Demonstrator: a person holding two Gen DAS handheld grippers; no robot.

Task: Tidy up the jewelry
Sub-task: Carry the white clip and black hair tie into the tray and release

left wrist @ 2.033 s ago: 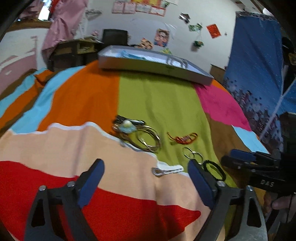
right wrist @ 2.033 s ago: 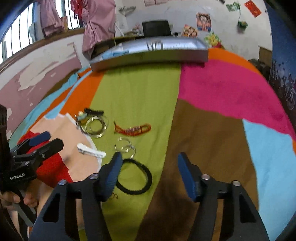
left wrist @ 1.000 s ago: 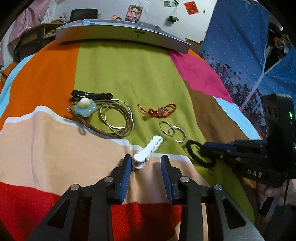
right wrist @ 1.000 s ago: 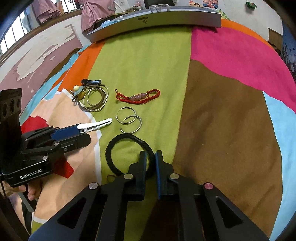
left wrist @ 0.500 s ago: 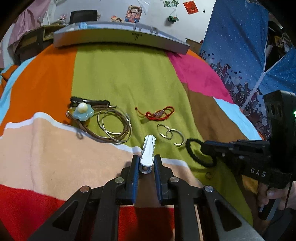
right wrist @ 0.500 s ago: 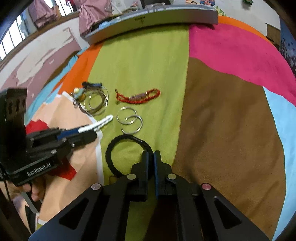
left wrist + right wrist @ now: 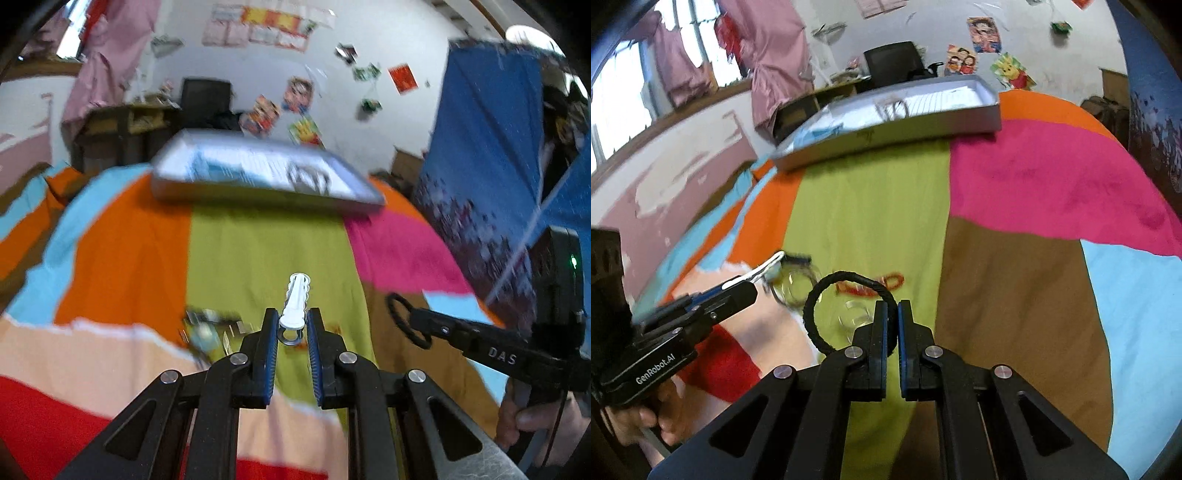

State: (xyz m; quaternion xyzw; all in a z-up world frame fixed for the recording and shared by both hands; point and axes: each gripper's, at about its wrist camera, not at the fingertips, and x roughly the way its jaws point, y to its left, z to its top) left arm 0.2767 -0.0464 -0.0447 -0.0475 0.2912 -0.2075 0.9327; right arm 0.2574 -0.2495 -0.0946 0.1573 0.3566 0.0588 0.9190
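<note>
wrist views, both facing tray (image 7: 258,192)

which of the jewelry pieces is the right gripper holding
The black braided ring, pinched in the right gripper. The white clip is in the left gripper; the red bracelet lies on the cloth.

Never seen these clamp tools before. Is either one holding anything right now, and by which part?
Both. The left gripper pinches the white hair clip by its ringed near end. The right gripper pinches the black braided loop by one side of its cord.

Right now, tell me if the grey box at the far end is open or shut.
Open. The grey box has no lid on it, and both wrist views look straight into its pale inside, where something blurred already lies.
</note>
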